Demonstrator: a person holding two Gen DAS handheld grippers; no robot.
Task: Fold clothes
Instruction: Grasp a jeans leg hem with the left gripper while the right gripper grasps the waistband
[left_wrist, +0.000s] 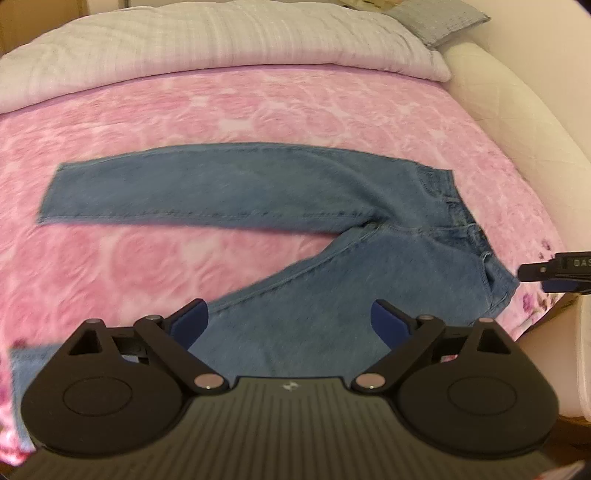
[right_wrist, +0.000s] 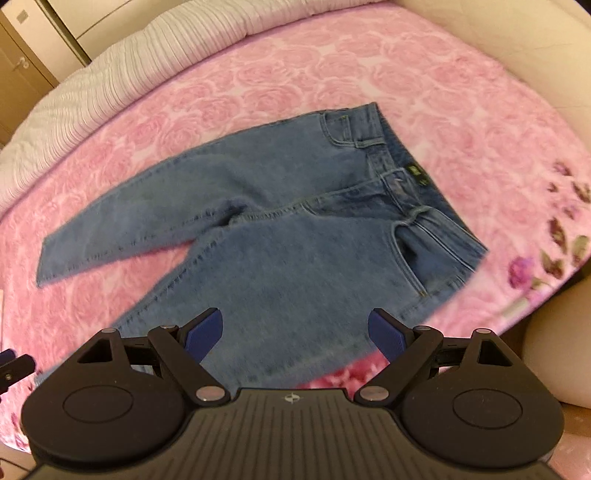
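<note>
I am at the very beginning of the fold, I judge; the jeans (left_wrist: 280, 199) lie spread flat with the two legs apart in a V shape, and nothing is doubled over yet.

Nearest to me, the left gripper (left_wrist: 290, 319) hangs over the lower leg with its jaws wide apart; the blue pads (left_wrist: 190, 323) hold nothing, and I cannot tell if they touch the denim or only hover above it; the right gripper (right_wrist: 295, 328) is the same, jaws fully spread and empty, above the thigh of the near leg close to the hip corner.

A little further, the waistband (right_wrist: 402, 173) lies to my right side and the far leg (left_wrist: 184, 188) stretches to the left with its hem at the end; the garment rests in the middle of the pink rose blanket (left_wrist: 258, 107), and behind it is the white quilt (left_wrist: 221, 40) and a grey pillow (left_wrist: 447, 22).

The next move, in my opinion, calls for pinching the near leg at hem and hip and carrying it over the far leg; both edges must be gripped together, otherwise the cloth will drag and wrinkle.
</note>
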